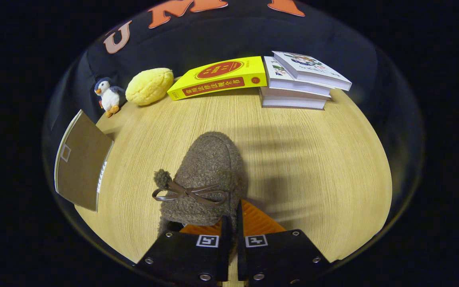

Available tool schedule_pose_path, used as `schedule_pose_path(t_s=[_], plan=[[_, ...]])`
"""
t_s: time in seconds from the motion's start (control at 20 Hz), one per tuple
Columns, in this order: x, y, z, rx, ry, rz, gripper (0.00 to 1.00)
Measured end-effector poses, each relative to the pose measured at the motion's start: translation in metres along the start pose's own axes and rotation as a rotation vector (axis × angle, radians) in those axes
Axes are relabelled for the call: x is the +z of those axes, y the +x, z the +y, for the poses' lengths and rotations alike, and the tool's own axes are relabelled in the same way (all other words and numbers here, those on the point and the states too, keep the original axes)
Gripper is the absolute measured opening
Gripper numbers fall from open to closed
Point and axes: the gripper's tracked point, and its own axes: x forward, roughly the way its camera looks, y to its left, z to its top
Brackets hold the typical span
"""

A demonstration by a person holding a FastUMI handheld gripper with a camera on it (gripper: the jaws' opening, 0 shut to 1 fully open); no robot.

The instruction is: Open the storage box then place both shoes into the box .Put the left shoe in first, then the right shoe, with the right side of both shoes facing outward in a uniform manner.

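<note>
— What's nearest your camera?

— My gripper (232, 223), low at 6 o'clock. I see its fingers drawn close, pinching the rim of the brown fuzzy shoe (207, 179) between them, so it is holding the shoe. The shoe's toe points away toward 12 o'clock, and a thin brown bow (189, 193) lies across its top, just ahead of the fingers.

— And beyond it?

— The wooden surface (313, 159). At about 9 o'clock of the shoe I see the storage box (82, 159), its brown lid tilted. Far back, from 11 to 1 o'clock: a penguin toy (108, 96), a yellow plush bun (150, 85) just beside it, a yellow book (219, 77), then a stack of white books (299, 81) touching the yellow one.
</note>
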Motion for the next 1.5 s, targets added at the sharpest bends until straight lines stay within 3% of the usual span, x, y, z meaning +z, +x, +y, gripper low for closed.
schedule_pose_path(t_s=[0.05,0.3,0.95,1.5], plan=[[-0.001,-0.004,0.004,0.007,0.02,0.007,0.05],[0.011,-0.036,0.035,0.045,0.092,-0.034,0.04],[0.07,-0.135,0.195,0.104,-0.002,-0.176,0.04],[0.079,-0.14,0.351,0.156,-0.032,-0.179,0.04]])
